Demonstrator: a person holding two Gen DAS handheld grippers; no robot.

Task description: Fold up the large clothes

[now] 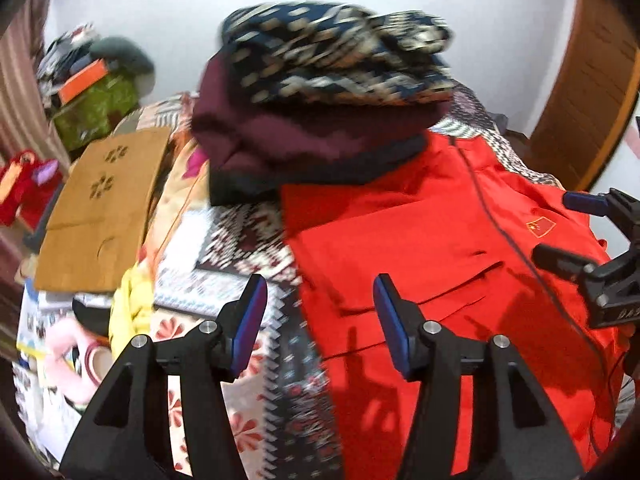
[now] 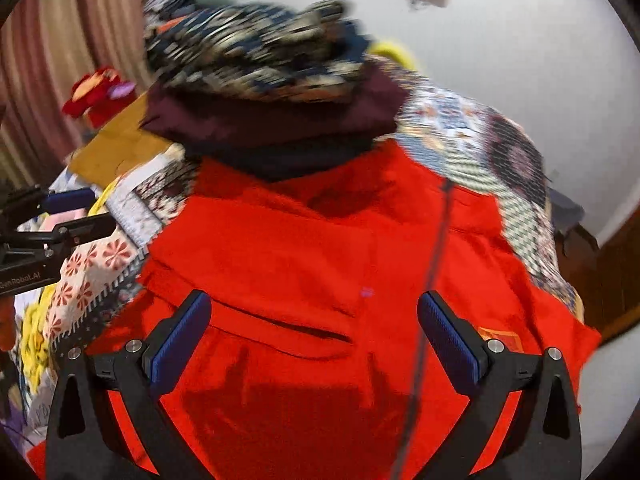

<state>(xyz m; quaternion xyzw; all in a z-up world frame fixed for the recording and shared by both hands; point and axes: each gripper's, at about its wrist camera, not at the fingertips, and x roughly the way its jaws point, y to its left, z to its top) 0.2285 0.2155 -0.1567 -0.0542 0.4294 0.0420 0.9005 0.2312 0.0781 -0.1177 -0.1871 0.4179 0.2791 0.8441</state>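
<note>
Red jacket (image 2: 304,240): I see it spread flat on the patterned bedspread (image 1: 248,240), below and ahead of both claws, its far edge tucked under the pile of folded clothes (image 1: 320,112)
Left gripper (image 1: 320,312): released, nothing between its blue pads; it hangs over the jacket's left edge, where red cloth meets bedspread
Right gripper (image 2: 314,332): jaws wide apart, empty, over the middle of the jacket, near the slit pocket
Fabric: smooth, slightly shiny red cloth, lightly creased, with a dark zip line (image 2: 432,248) running its length and a small yellow-on-red badge (image 1: 541,226)
Pile: maroon garment beneath a navy and cream patterned one, blurred
Bed's left edge: brown cardboard (image 1: 100,208) with paw-shaped cut-outs, yellow cloth (image 1: 132,312) beside it
</note>
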